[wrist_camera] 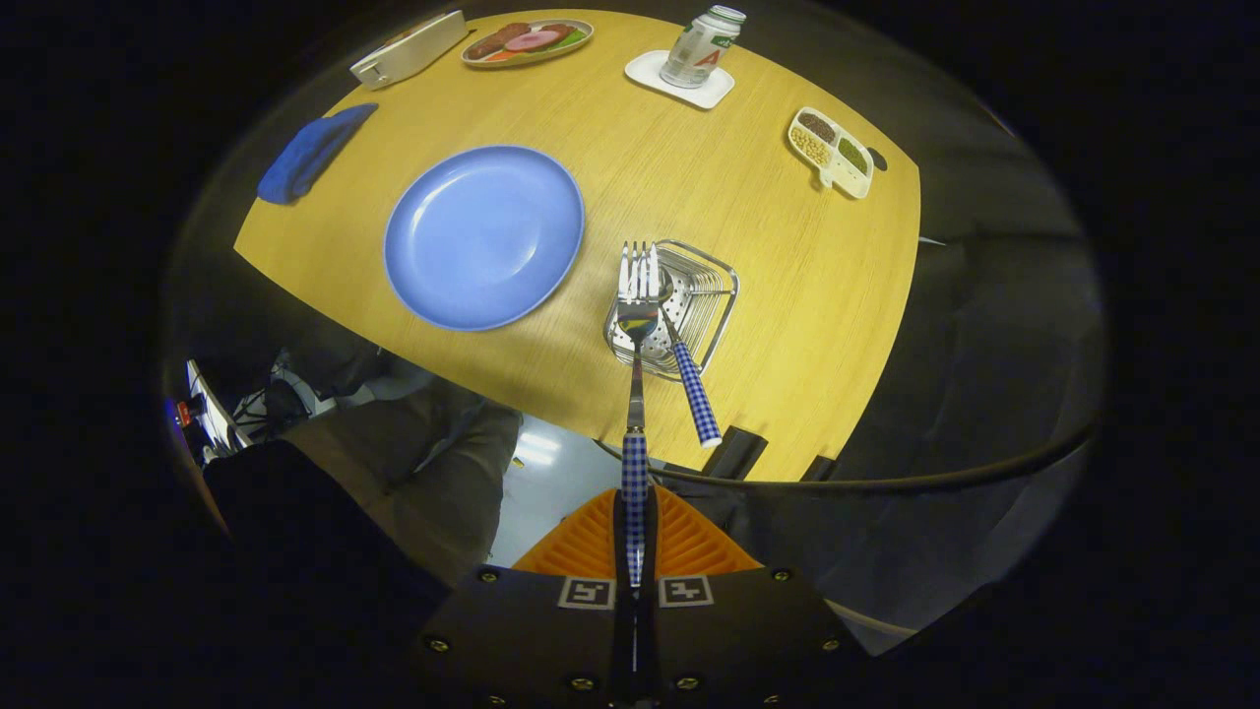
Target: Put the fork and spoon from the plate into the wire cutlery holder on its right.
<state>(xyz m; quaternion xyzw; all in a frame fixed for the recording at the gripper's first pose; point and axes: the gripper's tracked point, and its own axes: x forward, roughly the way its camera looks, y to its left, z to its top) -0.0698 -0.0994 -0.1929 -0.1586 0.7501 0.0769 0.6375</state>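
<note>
- The tool (635, 537) is squeezed tight on the checked handle of the fork (637, 325), one finger on each side.
- The fork sticks straight out ahead of the fingers, and its prongs hang over the near left part of the wire cutlery holder (711, 278).
- The spoon (687, 369) is already in the holder (bowl end down inside), and its checked handle leans out over the near rim, just right of the fork.
- The blue plate (484, 236) sits on the tabletop (807, 325) just left of the holder, with nothing on it.
- Far beyond the fork are a bottle (701, 47) on a white coaster (716, 94), a little tray of beans (832, 151), a dish of food (529, 41), a white box (409, 49) and a blue cloth (313, 153).
- A person's legs (433, 463) show below the tabletop's near edge.
</note>
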